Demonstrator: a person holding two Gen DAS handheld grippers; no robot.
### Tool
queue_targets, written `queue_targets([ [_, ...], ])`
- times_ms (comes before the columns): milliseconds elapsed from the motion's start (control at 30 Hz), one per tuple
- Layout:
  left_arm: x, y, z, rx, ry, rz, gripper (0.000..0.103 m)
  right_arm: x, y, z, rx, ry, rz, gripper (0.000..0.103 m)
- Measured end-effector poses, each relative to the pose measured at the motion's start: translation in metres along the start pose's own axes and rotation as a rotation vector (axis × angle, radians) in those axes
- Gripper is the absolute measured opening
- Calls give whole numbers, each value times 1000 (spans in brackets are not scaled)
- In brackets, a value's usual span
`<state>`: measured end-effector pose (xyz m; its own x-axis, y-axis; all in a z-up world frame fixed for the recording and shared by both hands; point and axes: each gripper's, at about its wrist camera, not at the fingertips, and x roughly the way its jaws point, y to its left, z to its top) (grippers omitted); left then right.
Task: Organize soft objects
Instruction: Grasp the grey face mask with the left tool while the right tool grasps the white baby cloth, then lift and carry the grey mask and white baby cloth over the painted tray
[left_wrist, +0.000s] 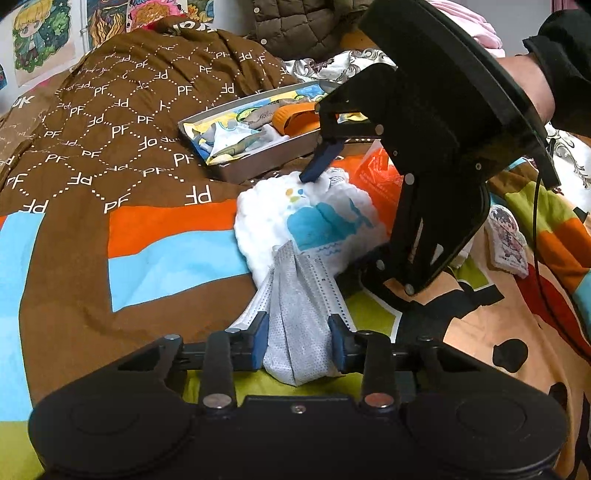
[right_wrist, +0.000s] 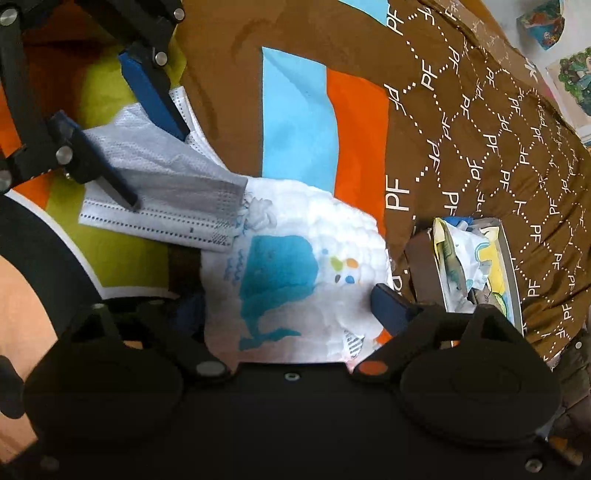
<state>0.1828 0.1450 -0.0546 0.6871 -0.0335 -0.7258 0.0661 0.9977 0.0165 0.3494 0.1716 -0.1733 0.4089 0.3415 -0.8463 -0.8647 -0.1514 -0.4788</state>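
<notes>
A grey-and-white face mask (left_wrist: 295, 314) lies on the bed. My left gripper (left_wrist: 297, 339) has a blue finger on each side of it and is shut on it; it also shows in the right wrist view (right_wrist: 147, 125), on the mask (right_wrist: 166, 181). A white cloth with a blue whale print (left_wrist: 314, 218) lies just beyond the mask, touching it. My right gripper (right_wrist: 291, 306) stands over the cloth (right_wrist: 295, 273) with its jaws wide apart. One of its fingertips (left_wrist: 317, 166) presses the cloth's far edge.
A grey open box (left_wrist: 258, 162) holding printed cloths and an orange item (left_wrist: 295, 118) sits on the brown quilt (left_wrist: 110, 129) behind the cloth; it also shows in the right wrist view (right_wrist: 509, 258). An orange packet (left_wrist: 380, 173) lies right of the cloth. A sticker card (left_wrist: 508, 240) lies far right.
</notes>
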Motion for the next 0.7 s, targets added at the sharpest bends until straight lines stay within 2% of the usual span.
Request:
queue_targets([
  [67,0,-1,-1,5,-1,1,35,1,-1,-1,22,4,8,70],
  [267,-1,0,-1,13,-2,3,30,-5,-15,-6,133,-6,51,50],
  [333,-1,-2,-1,15,-2,6,29,-8,-21,-8,171,-15,63,38],
  [600,-4,-6,1,40,-12,16,20,-13,-25,-12,253,-9,47,29],
  [700,-8,-6,2,27,-24,23,18,-16,-30,-13,328,-7,50,26],
])
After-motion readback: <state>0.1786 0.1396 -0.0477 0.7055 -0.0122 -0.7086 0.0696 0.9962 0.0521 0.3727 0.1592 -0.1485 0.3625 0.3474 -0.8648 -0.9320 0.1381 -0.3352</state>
